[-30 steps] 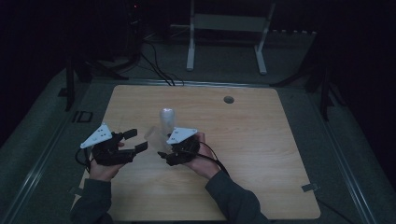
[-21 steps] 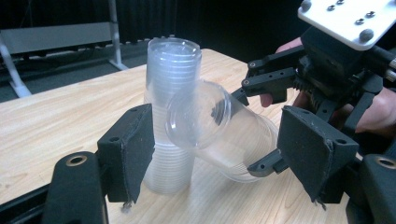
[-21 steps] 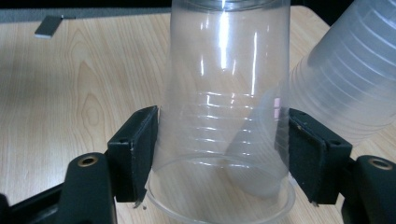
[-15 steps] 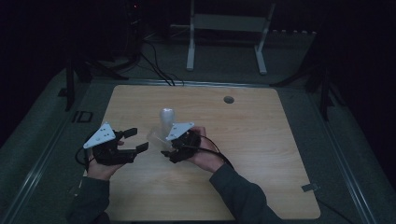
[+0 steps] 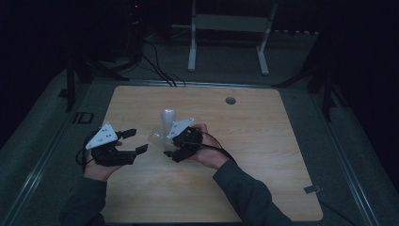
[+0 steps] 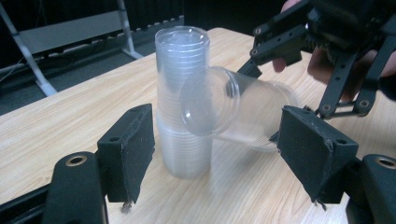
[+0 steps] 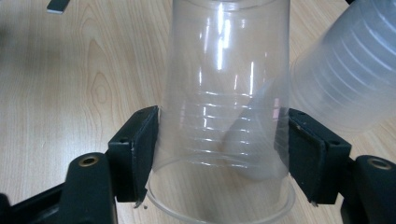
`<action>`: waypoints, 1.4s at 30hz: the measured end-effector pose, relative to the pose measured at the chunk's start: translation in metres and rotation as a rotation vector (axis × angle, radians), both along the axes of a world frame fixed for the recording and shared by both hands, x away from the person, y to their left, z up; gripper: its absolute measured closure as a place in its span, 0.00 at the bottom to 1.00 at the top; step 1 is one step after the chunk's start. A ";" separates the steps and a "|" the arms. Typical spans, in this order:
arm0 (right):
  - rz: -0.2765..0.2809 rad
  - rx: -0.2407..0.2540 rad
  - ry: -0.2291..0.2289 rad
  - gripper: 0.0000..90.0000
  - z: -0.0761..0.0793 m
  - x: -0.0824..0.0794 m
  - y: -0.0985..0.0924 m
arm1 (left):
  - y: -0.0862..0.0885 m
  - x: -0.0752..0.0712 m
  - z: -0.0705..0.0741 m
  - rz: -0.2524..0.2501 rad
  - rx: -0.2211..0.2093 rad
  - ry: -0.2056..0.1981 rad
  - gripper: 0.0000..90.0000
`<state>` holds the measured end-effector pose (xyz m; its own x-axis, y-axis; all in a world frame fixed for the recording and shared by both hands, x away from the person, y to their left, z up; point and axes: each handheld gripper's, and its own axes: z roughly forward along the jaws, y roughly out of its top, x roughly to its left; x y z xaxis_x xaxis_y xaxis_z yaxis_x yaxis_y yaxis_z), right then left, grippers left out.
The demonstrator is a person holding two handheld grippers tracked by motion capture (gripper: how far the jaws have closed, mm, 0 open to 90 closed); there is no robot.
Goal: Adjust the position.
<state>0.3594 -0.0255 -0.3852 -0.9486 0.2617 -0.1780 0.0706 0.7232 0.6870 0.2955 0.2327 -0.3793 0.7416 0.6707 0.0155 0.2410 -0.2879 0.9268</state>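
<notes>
Table (image 5: 263, 155) edges all in view from the high view; wooden top, round hole (image 5: 230, 100) near the far edge right of centre. Right half of the top bare, near strip in front of the hands bare too, so plenty of free surface there. Both hands work left of centre, well in from every edge.

Stack of clear cups (image 5: 168, 120) stands upright on the table, mouth down, just beyond the grippers. Right gripper (image 5: 170, 147) pinches a single clear cup (image 5: 157, 136) near its rim, pads pressed on both sides of the wall; in the right gripper view that single clear cup (image 7: 224, 116) sits between the two pads, base pointing away, and the stack of clear cups (image 7: 345, 70) is at upper right, very near it. Cup is held on its side, off the table, close beside the stack; cannot tell if they touch.

Left gripper (image 5: 131, 141) has jaws spread wide, nothing between the pads; in the left gripper view the stack (image 6: 182, 102) and the held cup (image 6: 233, 112) are just ahead of the open jaws, the right gripper (image 6: 266, 74) behind the cup.

Off the table: white frame stand (image 5: 226, 37) on the floor beyond the far edge, cables (image 5: 160, 70) trailing left of it, dark stand legs (image 5: 75, 75) at far left. Small grey tag (image 5: 312, 189) lies near the table's right near corner.
</notes>
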 end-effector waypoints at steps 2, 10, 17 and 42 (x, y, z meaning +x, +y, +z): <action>0.006 -0.011 -0.002 0.34 0.002 0.000 0.001 | 0.000 0.000 0.000 -0.002 0.013 0.007 0.31; 0.039 -0.040 0.021 0.35 0.009 0.005 0.005 | 0.001 0.001 0.002 -0.006 0.061 0.018 0.31; 0.068 -0.070 0.030 0.35 0.014 0.006 0.007 | 0.001 0.001 0.005 -0.016 0.102 0.027 0.31; 0.168 -0.207 0.023 0.35 0.014 0.007 0.015 | -0.008 0.005 0.010 -0.090 0.268 0.072 0.33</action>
<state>0.3663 -0.0102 -0.3707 -0.9801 0.0604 -0.1890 -0.0484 0.8510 0.5229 0.3000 0.2249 -0.3692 0.8035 0.5813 0.1281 0.2660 -0.5431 0.7964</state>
